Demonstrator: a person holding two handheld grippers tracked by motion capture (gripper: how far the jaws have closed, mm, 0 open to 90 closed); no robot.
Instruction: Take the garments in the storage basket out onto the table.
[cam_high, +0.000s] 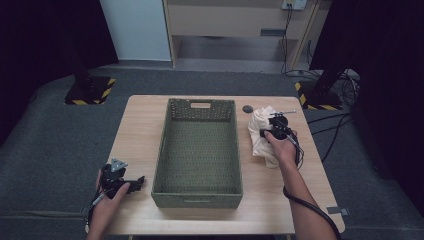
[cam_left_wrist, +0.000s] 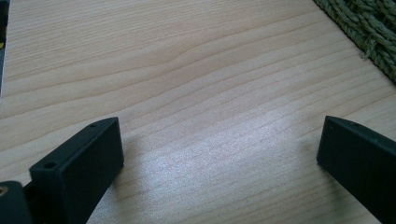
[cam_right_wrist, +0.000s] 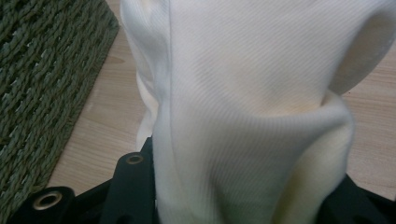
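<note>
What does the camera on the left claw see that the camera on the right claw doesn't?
The left gripper view looks along two wide-open claw fingers with nothing between them, over bare wood. The right gripper view looks into a cream cloth bunched between that claw's fingers, which are shut on it. Both catch the wooden table and an edge of the green woven basket.

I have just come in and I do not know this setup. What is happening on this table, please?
A person works at a wooden table with tongs in each hand. The right tongs are shut on a bunched white cloth, to the right of a green woven basket that has nothing inside. The left tongs are open over bare wood, left of the basket. The cloth is not yet in the basket.
</note>
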